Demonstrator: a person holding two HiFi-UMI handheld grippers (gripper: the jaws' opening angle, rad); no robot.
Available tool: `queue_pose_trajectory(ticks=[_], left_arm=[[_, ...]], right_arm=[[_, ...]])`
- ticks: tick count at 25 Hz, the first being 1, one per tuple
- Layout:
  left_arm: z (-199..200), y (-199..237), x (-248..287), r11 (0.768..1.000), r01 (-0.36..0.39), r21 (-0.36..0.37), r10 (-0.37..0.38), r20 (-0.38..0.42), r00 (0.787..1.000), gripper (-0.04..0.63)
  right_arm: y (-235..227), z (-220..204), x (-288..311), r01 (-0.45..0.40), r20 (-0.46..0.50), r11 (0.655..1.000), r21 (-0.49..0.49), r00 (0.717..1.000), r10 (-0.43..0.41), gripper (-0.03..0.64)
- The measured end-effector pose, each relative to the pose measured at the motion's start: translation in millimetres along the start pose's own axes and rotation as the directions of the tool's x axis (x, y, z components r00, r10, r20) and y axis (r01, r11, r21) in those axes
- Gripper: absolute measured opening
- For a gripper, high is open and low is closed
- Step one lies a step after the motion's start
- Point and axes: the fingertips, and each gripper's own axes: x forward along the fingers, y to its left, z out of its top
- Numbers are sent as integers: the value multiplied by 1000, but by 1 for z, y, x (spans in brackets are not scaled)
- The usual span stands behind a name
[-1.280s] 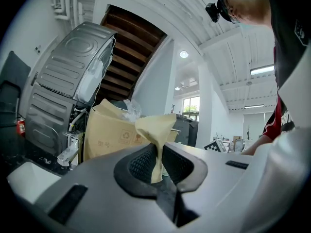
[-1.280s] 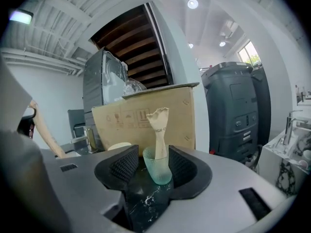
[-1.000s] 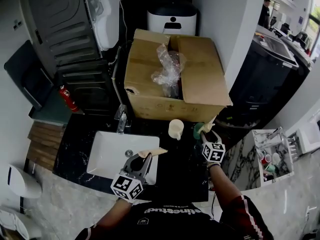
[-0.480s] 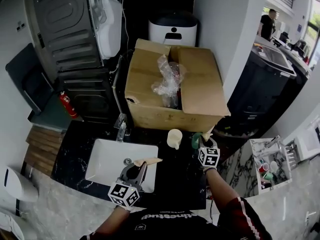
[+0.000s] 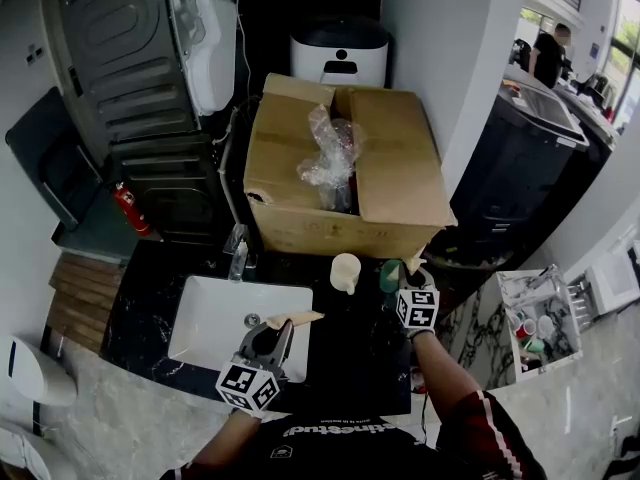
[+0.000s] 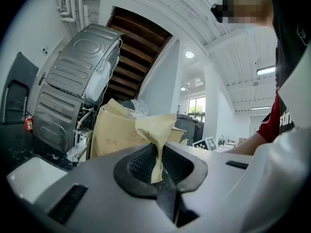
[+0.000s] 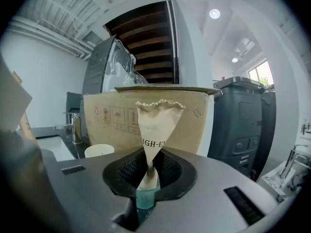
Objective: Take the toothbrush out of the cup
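1. Black stone counter [image 5: 360, 353] fills the lower centre of the head view, with a white sink [image 5: 215, 318] set into its left part. Anything let go on that side would likely fall into the sink.
2. Teal-green, the green cup [image 5: 390, 276] stands right of centre on the counter, with a cream cup [image 5: 345, 272] just beside it on the left. The green cup looks light. It may ride up with the brush, or tip toward the cream cup if the pull is slanted.
3. Brown paper wraps the toothbrush [image 7: 158, 125], which stands with its foot inside the green cup. The jaws of the right gripper [image 7: 147, 174] have just been closing and now pinch the sleeve low down, just above the cup. The hold is on paper, so the sleeve might crumple, tear or slide off the brush.
4. At lower centre-left of the head view, over the sink's near edge, the left gripper [image 6: 156, 165] has its jaws clamped on a second paper packet [image 6: 156, 130]. If that hold slackens, the packet would drop into the sink.
5. Writing, largest first: the cardboard box [image 5: 345, 168], upper centre behind the counter, carries a row of handling symbols, an umbrella among them, and a recycling mark. No brand on it can be read.
6. On the toothbrush sleeve the letters "IGH-E" show, and the twist in the paper cuts off the rest.
7. Both grippers' marker cubes bear only black and white squares, no words.
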Motion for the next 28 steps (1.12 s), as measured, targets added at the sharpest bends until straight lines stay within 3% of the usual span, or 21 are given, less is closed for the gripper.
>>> queue_pose_trajectory(ticks=[6,17,28], left_arm=[[-1,-4,4,1000,11,-7,-11,-5,1000,46],[-1,-8,11,999,32,-6,-32,-2,999,46],[2,-10,29,998,61,7,-61,-2,998,46]], right_arm=[[2,29,-11,-10,42,997,-72,999,13,60],[-1,88,-57,1,152,997,-73,988,10,58],[15,77,-133,15,185,1000,2,983,-15,58]])
